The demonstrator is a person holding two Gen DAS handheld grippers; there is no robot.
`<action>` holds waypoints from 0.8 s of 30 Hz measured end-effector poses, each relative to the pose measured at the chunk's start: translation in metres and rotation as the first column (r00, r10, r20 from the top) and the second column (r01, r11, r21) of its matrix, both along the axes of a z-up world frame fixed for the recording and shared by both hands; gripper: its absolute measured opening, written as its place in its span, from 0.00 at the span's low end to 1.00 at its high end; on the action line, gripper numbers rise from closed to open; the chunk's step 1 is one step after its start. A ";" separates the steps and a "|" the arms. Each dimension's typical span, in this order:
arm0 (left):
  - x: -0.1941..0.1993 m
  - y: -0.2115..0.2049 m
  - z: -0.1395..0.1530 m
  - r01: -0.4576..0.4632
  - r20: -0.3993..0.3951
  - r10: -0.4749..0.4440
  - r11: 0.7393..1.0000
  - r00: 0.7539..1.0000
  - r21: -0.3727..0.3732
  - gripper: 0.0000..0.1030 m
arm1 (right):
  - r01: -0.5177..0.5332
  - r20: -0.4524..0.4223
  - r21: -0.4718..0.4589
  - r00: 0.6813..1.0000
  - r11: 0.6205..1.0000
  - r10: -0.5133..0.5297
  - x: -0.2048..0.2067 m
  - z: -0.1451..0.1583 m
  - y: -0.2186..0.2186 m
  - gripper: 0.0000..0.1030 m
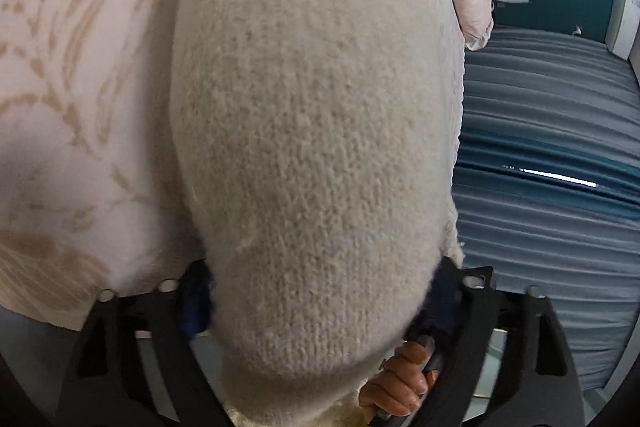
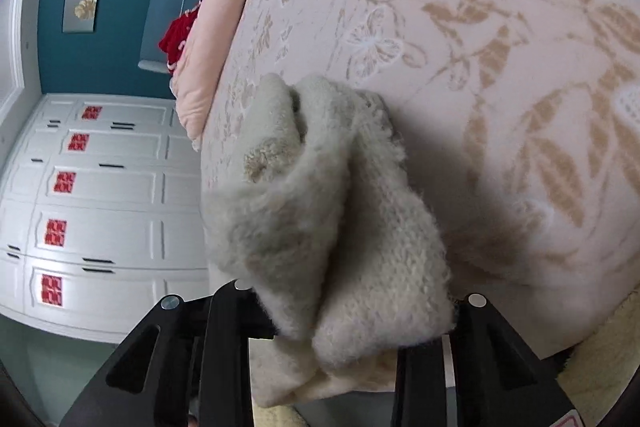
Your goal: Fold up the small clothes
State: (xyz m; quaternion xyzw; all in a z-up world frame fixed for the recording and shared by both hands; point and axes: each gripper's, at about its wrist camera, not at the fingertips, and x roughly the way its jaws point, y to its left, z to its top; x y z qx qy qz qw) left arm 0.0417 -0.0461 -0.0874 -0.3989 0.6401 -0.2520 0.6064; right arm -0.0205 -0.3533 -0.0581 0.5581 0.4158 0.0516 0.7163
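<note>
Surface: a bed covered in a pale pink bedspread with a tan pattern of leaves and butterflies; it fills most of the right wrist view and the left half of the left wrist view.
Sock: a cream knitted sock, fuzzy and thick, hangs in front of the left wrist lens and hides most of that view; in the right wrist view the same sock is bunched into folds just above the bedspread, casting a shadow on it.
Left gripper: the left gripper has the sock lying between its black fingers; the cloth covers the tips, so it looks clamped on the sock but I cannot tell for certain.
Right gripper: the right gripper pinches the lower end of the sock between its two black fingers, the cloth bulging out above them.
Hand: a hand wrapped round a handle shows at the bottom of the left wrist view, below the sock.
Quilt: a plain pink quilt lies heaped along the far edge of the bed.
Red item: a red knitted thing sits beside the quilt.
Wall: teal wall with a silver floral panel.
Wardrobe: white panelled wardrobe doors with red paper squares.
Blue side: a grey-blue ribbed surface beside the bed in the left wrist view.
</note>
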 end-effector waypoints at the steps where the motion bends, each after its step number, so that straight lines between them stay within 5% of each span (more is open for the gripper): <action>1: 0.006 -0.002 0.016 0.023 0.048 -0.022 1.000 0.999 -0.016 0.50 | -0.003 0.052 0.011 0.999 1.000 0.002 0.006 0.017 0.000 0.25; 5: 0.040 0.008 0.113 0.023 0.262 0.003 0.995 0.965 -0.095 0.46 | -0.048 0.326 -0.088 0.942 0.995 0.074 0.045 0.131 0.009 0.24; 8: 0.056 0.016 0.201 0.074 0.441 0.008 0.983 0.898 -0.169 0.46 | -0.030 0.554 -0.109 0.828 0.994 0.086 0.050 0.208 0.010 0.24; 10: 0.054 0.019 0.247 0.113 0.554 -0.025 0.986 0.832 -0.126 0.48 | -0.018 0.623 -0.138 0.776 0.990 0.101 0.046 0.235 0.012 0.24; 12: 0.051 0.019 0.261 0.126 0.597 -0.064 0.990 0.800 -0.062 0.52 | 0.004 0.602 -0.199 0.790 0.980 0.119 0.039 0.228 0.012 0.25; 15: 0.047 0.014 0.211 0.140 0.525 -0.134 0.990 0.841 0.028 0.54 | -0.022 0.431 -0.150 0.899 0.988 0.085 0.028 0.145 0.006 0.27; 18: 0.036 0.002 0.111 0.165 0.341 -0.205 0.976 0.917 0.142 0.54 | -0.044 0.167 -0.122 0.984 0.992 0.064 0.010 0.040 0.003 0.29; 21: 0.015 0.003 0.025 0.132 0.160 -0.176 0.958 0.971 0.255 0.53 | -0.084 -0.070 -0.137 0.995 0.987 0.075 0.000 -0.029 0.003 0.35; 24: 0.008 0.014 0.027 0.070 0.180 -0.103 0.981 0.978 0.182 0.65 | -0.024 -0.026 -0.038 0.999 0.999 0.023 -0.014 -0.038 -0.006 0.45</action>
